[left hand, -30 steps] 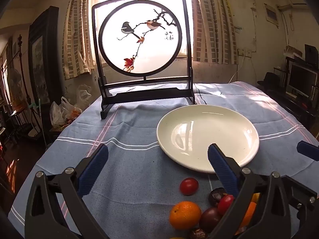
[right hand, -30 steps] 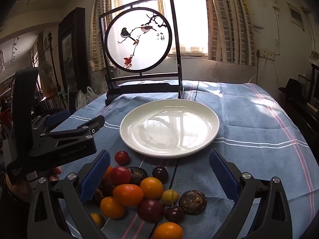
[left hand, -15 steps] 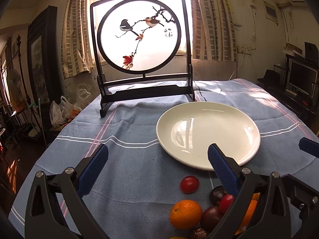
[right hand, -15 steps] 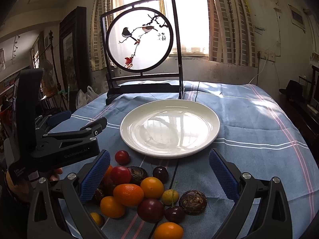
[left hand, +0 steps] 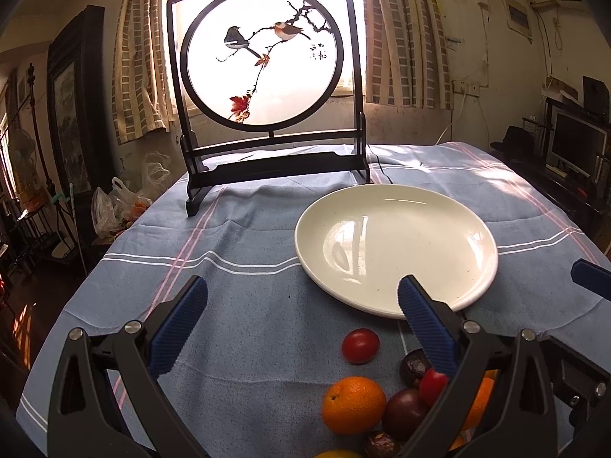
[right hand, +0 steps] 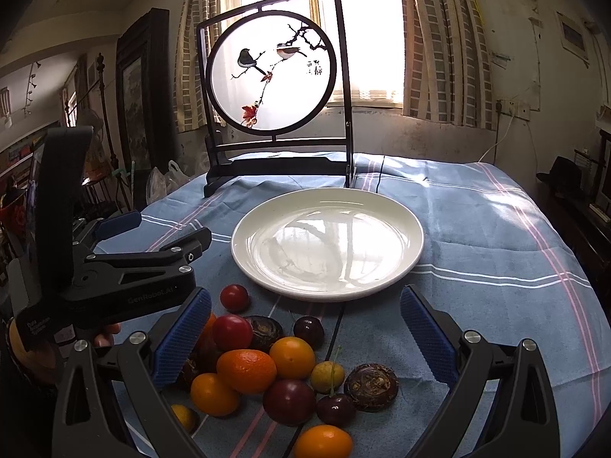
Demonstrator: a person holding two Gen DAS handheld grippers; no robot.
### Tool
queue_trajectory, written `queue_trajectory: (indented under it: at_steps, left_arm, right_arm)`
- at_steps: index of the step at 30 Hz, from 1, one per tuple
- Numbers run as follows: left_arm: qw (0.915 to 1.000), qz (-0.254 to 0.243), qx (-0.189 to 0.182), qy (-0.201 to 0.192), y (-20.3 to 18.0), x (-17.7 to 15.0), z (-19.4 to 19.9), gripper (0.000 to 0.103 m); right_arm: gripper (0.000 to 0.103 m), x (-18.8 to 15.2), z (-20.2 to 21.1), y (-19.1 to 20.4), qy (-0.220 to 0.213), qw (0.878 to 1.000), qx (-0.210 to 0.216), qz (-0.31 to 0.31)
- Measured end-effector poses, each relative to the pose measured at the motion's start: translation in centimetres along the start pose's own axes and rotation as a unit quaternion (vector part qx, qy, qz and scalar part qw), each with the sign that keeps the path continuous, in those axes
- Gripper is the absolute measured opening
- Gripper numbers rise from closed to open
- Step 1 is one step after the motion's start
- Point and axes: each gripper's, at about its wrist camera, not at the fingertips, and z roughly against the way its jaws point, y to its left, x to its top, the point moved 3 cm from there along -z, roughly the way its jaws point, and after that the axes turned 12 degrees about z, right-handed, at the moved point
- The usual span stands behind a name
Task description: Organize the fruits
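A white plate point(left hand: 397, 244) point(right hand: 328, 244) lies empty on the blue tablecloth. In front of it lies a pile of several small fruits point(right hand: 275, 362): oranges, red tomatoes, dark plums, brown chestnut-like ones. A red tomato point(left hand: 360, 345) point(right hand: 234, 297) sits apart, nearest the plate. An orange point(left hand: 353, 404) lies at the pile's left. My left gripper point(left hand: 301, 316) is open and empty, above the cloth left of the pile; it also shows in the right wrist view point(right hand: 152, 236). My right gripper point(right hand: 305, 328) is open and empty, hovering over the pile.
A black-framed round bird screen point(left hand: 267, 76) point(right hand: 275, 84) stands upright at the table's far edge behind the plate. The blue striped tablecloth point(left hand: 236, 305) covers the table. Plastic bags point(left hand: 114, 206) lie beyond the left edge; a monitor point(left hand: 576, 145) stands at right.
Both grippers have lifted and pulled back slightly; the plate and screen sit a little lower and nearer in view. Both stay open. The fruits have not moved.
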Motion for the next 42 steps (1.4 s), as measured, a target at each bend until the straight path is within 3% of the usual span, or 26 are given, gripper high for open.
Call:
queue_trajectory:
  at_steps: [18, 34, 37, 42]
  left_arm:
    - [0.9999, 0.004, -0.015, 0.007, 0.0, -0.1, -0.4, 0.098]
    - [0.9999, -0.005, -0.014, 0.006, 0.0, -0.1, 0.1, 0.098]
    - [0.9998, -0.006, -0.009, 0.014, 1.2, 0.0, 0.9, 0.098]
    - [0.997, -0.048, -0.047, 0.04, 3.7, -2.5, 4.1, 0.098]
  right_arm:
    - [0.099, -0.2, -0.7, 0.4, 0.01, 1.0, 0.008, 0.005]
    - [0.099, -0.1, 0.1, -0.1, -0.006, 1.0, 0.003, 0.001]
    - [0.099, -0.9, 0.9, -0.1, 0.011, 1.0, 0.005, 0.0]
    - [0.099, -3.8, 4.3, 0.5, 0.065, 0.996, 0.044, 0.031]
